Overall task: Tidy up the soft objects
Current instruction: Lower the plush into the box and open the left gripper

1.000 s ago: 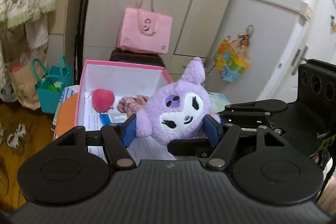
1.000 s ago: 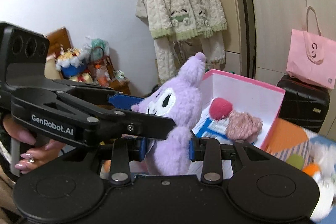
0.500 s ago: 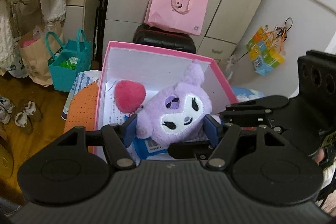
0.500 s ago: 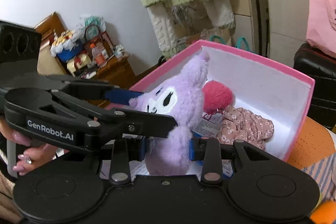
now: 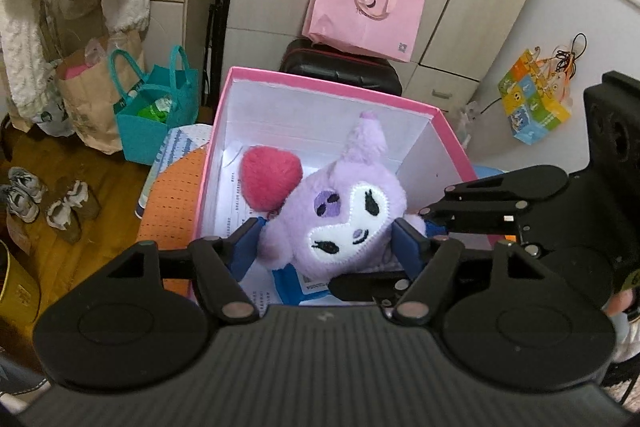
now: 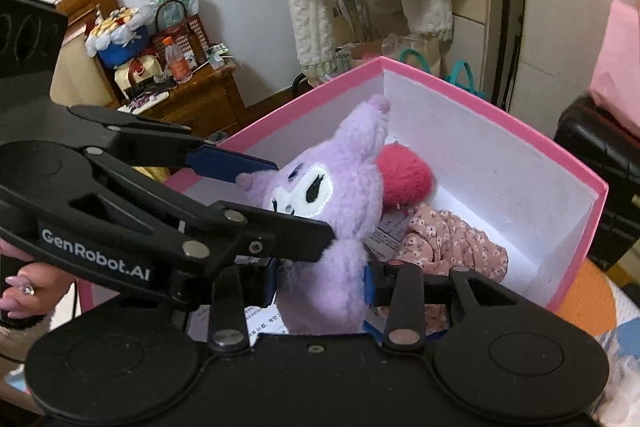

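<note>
A purple plush toy [image 5: 340, 215] with a white face is held by both grippers inside a pink box [image 5: 328, 93] with white walls. My left gripper [image 5: 326, 247] is shut on the plush's head from both sides. My right gripper [image 6: 320, 281] is shut on the plush's [image 6: 328, 211] lower body, coming in from the right of the left gripper. A red fluffy ball [image 5: 270, 177] and a pink floral cloth [image 6: 448, 247] lie in the box [image 6: 500, 115] behind the plush. Papers cover the box floor.
The box stands on an orange mat [image 5: 172, 199]. Behind it are a black suitcase [image 5: 340, 71] with a pink bag [image 5: 364, 7], a teal bag [image 5: 156, 107] and shoes [image 5: 44, 203] on the floor. A wooden cabinet [image 6: 192, 95] with clutter stands at the left.
Both grippers have carried the plush forward and down, from above the box's near edge to inside the box. The grips have not changed.
</note>
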Demonstrator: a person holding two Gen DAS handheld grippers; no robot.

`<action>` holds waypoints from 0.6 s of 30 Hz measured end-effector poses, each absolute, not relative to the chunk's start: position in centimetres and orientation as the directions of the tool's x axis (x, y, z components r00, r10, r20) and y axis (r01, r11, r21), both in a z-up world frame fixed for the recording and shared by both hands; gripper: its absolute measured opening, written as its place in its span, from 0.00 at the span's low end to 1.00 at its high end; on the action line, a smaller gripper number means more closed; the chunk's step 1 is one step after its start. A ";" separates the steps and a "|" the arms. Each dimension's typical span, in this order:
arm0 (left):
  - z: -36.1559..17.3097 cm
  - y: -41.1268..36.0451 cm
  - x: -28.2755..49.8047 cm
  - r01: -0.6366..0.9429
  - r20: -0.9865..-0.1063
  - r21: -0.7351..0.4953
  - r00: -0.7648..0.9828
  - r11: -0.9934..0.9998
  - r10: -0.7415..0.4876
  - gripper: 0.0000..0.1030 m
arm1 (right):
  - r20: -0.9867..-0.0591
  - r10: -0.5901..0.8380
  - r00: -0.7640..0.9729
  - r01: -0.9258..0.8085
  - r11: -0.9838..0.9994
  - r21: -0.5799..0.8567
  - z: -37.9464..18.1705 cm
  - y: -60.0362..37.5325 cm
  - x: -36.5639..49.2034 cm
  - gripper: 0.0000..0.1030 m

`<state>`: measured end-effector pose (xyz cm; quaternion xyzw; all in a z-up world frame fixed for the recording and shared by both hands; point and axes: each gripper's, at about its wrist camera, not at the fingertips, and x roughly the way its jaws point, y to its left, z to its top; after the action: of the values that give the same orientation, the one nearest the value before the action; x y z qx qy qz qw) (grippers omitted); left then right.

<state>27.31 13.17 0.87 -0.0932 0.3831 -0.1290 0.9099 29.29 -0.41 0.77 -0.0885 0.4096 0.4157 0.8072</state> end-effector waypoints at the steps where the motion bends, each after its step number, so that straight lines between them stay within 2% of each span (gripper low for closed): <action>1: 0.9 13.2 27.2 0.164 -0.670 -0.267 0.677 0.950 -0.305 0.72 | -0.735 0.592 0.330 -0.746 0.641 0.181 0.9 -0.3 29.1 0.48; 5: 1.6 13.5 26.3 0.156 -0.649 -0.229 0.711 0.961 -0.270 0.76 | -0.737 0.534 0.413 -0.736 0.673 0.075 1.0 0.1 28.2 0.68; 7: 1.9 13.6 25.8 0.162 -0.639 -0.223 0.721 0.961 -0.270 0.78 | -0.733 0.494 0.468 -0.720 0.693 0.008 0.9 0.2 27.8 0.68; 18: 4.2 13.0 20.8 0.249 -0.601 -0.138 0.748 0.958 -0.281 0.80 | -0.685 0.467 0.559 -0.680 0.731 -0.057 3.4 -1.2 23.7 0.68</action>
<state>20.80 13.04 4.19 -0.0247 0.3253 -0.1420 0.9346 23.74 -1.25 3.42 -0.1598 0.3336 0.3303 0.8684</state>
